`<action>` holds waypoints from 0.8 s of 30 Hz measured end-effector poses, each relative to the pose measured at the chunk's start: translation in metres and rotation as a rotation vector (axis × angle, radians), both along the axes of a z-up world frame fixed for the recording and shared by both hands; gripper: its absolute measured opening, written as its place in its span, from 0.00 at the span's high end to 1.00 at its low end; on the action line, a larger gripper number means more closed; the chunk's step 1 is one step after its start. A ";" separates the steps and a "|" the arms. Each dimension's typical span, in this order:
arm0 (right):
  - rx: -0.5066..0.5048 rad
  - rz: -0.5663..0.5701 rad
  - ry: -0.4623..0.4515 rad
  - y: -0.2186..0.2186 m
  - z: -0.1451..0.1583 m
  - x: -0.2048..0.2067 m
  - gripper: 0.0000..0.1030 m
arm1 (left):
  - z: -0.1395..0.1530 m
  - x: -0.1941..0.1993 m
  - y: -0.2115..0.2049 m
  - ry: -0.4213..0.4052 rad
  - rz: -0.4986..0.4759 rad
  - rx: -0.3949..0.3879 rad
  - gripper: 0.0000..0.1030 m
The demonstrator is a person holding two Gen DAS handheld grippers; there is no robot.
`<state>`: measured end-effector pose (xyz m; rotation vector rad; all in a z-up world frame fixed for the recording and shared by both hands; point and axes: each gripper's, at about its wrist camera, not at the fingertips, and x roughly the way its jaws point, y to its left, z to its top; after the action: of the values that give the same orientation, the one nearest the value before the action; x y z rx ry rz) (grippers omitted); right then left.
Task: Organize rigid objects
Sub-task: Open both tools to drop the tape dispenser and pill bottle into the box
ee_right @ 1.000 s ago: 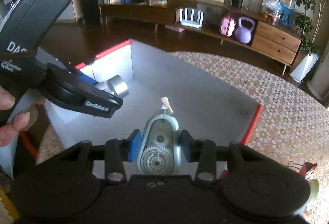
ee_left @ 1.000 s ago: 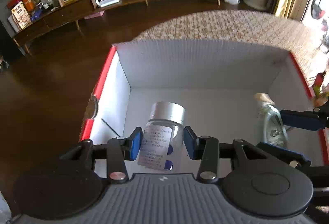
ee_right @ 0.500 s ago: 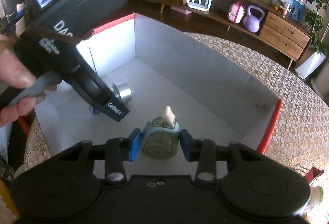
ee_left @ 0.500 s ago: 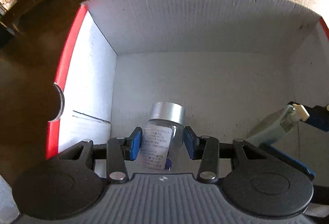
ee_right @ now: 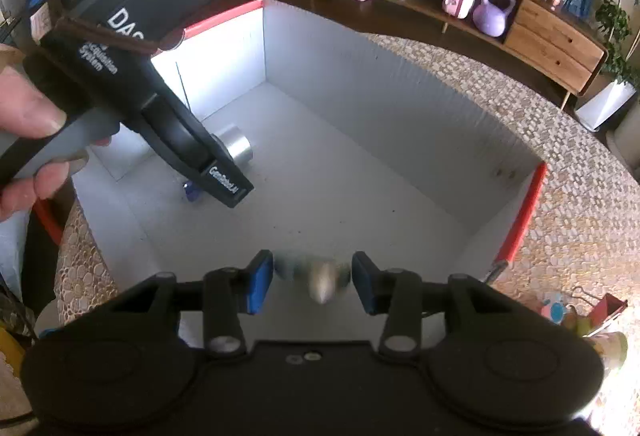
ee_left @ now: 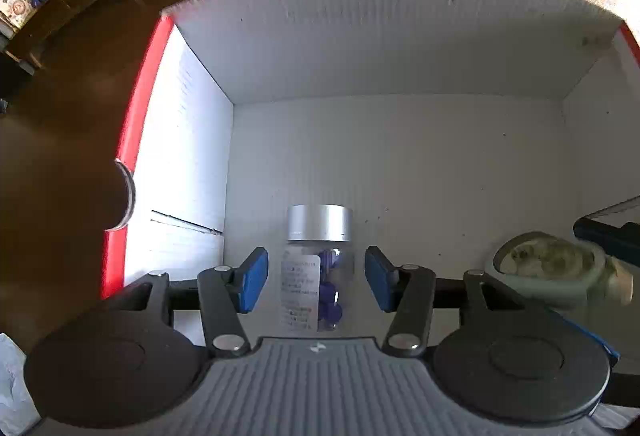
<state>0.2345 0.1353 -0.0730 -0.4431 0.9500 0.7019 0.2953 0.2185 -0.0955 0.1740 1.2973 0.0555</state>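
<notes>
While jaws gape, jar (ee_left: 318,268) lies untouched between.

Your clear jar (ee_left: 318,278) with the silver screw lid lies on its side on the white floor of the red-rimmed box (ee_left: 132,123), lid toward twelve o'clock, white label facing up, blue pieces showing through the wall; it sits near the box's left wall, at about six o'clock in the left wrist view. Your pale grey-green windup piece (ee_left: 548,268) rests on the same floor at about four o'clock, well apart from the jar; in the right wrist view it is blurred (ee_right: 314,276), its pale tip toward six o'clock
</notes>
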 end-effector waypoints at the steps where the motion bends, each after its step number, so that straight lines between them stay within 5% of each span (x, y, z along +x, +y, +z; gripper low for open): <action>1: 0.005 -0.001 -0.005 -0.001 0.002 -0.002 0.57 | 0.003 -0.003 -0.001 -0.009 -0.004 0.000 0.49; 4: 0.021 -0.014 -0.023 -0.007 0.009 -0.004 0.51 | 0.014 -0.012 -0.004 -0.042 -0.005 0.008 0.40; 24: 0.215 -0.039 -0.072 -0.072 0.075 -0.054 0.32 | 0.091 -0.054 -0.030 -0.261 0.012 -0.073 0.39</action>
<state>0.1807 0.0635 0.0020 -0.2579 0.8033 0.7395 0.2416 0.1888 -0.0045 0.0932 1.0380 0.0396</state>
